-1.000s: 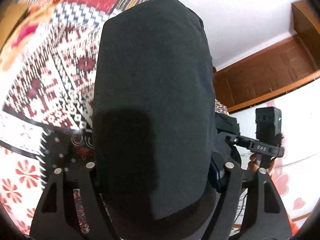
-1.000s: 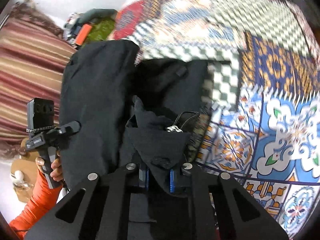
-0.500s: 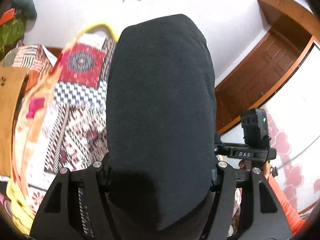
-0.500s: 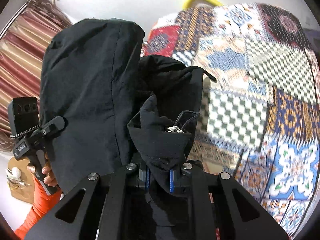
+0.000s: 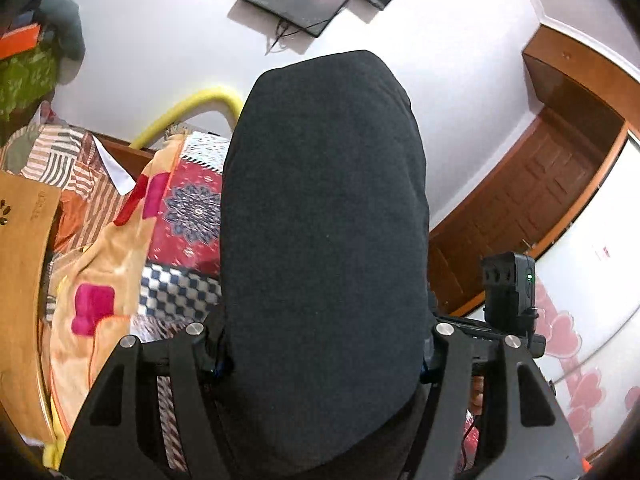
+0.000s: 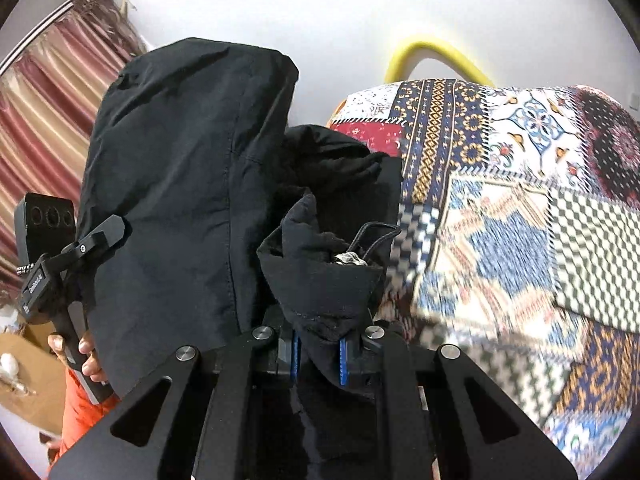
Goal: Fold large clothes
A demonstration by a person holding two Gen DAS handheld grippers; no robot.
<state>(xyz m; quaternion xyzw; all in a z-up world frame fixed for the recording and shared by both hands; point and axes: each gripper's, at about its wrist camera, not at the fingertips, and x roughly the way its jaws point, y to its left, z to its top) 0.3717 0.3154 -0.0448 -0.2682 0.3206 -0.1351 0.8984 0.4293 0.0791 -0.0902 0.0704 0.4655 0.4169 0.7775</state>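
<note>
A large black garment [image 5: 324, 240] is held up in the air by both grippers. In the left wrist view it fills the middle and covers my left gripper [image 5: 320, 364], whose jaws are shut on its fabric. In the right wrist view my right gripper [image 6: 318, 356] is shut on a bunched black edge [image 6: 320, 280] with a drawstring and a metal toggle [image 6: 352, 258]. The garment's wide panel [image 6: 180, 184] hangs to the left there, with the left gripper's handle [image 6: 60, 272] in a hand beside it.
A bed with a patchwork quilt [image 6: 520, 220] lies below and to the right. An orange blanket [image 5: 100, 272] lies on its left side. A yellow tube [image 6: 432, 54] arches at the bed's far end. A wooden door [image 5: 540, 184], a curtain [image 6: 44, 108] and a white wall surround it.
Both grippers have lifted and tilted upward with the garment. The views now show more wall and less quilt. The grips have not changed.
</note>
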